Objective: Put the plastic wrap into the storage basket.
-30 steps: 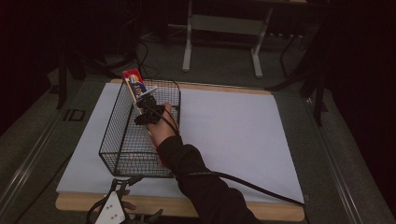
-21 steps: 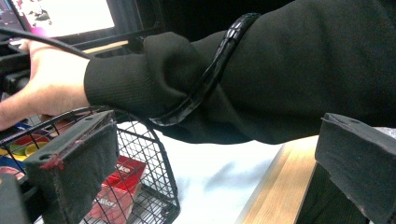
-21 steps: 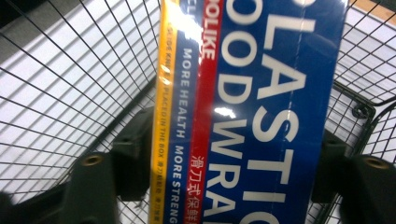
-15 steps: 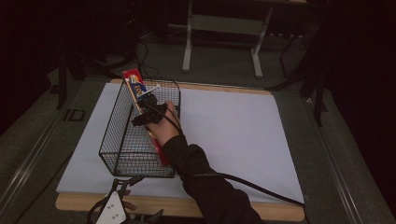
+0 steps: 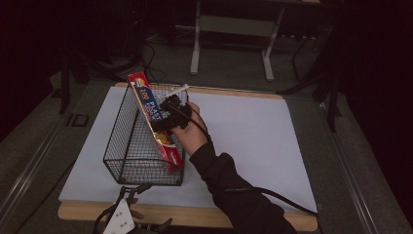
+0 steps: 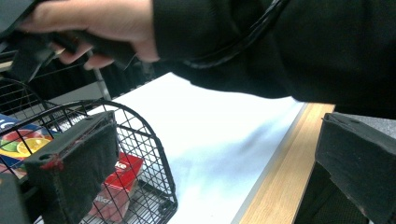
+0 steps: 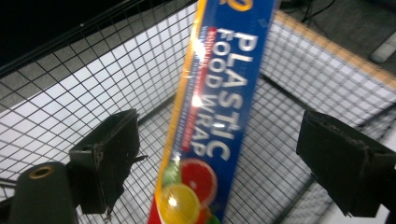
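Observation:
A black wire basket (image 5: 127, 146) stands on the left of the white sheet. A long blue and red plastic food wrap box (image 5: 155, 117) leans slantwise in it, top end over the far rim, red bottom end at the near right corner. My right gripper (image 5: 168, 114) hovers over the basket, and in the right gripper view it (image 7: 224, 158) is open, its jaws wide on either side of the box (image 7: 219, 107) without touching it. My left gripper (image 5: 139, 192) sits low at the table's near edge, open (image 6: 215, 172), beside the basket's near corner (image 6: 149, 140).
The white sheet (image 5: 243, 136) covers most of the wooden table (image 5: 195, 214), with bare room right of the basket. A dark sleeve (image 5: 234, 190) and cable (image 5: 272, 195) cross the near middle. A metal stand's legs (image 5: 229, 44) rise on the floor behind the table.
The right hand and its gripper have drifted slightly right and toward the near side over the basket. The box stays leaning in the basket. The left gripper has not moved.

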A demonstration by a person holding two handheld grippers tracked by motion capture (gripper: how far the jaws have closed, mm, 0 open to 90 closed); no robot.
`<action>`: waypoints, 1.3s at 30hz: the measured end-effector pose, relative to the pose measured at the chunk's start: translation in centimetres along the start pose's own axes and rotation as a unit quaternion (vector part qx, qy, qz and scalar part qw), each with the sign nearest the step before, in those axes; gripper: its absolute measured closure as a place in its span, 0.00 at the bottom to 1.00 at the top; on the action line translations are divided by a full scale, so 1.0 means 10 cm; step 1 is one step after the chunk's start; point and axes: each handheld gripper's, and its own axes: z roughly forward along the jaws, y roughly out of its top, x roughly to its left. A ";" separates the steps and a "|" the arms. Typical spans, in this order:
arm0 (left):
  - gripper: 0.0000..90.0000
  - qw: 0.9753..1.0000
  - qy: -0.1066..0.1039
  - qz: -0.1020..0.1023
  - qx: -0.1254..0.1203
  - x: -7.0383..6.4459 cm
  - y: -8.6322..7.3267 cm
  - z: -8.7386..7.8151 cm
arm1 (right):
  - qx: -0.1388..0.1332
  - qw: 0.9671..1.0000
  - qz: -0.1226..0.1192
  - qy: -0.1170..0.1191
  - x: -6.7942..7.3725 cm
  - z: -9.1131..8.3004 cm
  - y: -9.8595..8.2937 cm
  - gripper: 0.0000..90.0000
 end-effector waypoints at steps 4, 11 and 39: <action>0.00 1.000 0.002 0.000 0.000 0.00 0.00 0.00 | -0.010 1.000 0.000 -0.007 -0.10 -0.20 -0.06 0.15; 0.00 1.000 0.000 0.001 0.006 0.00 -0.01 0.03 | -0.039 0.999 0.009 -0.028 -0.28 -0.49 -0.21 0.17; 0.00 1.000 -0.001 0.003 0.010 -0.01 -0.01 0.05 | -0.049 0.999 -0.001 -0.013 -0.57 -0.88 -1.11 0.15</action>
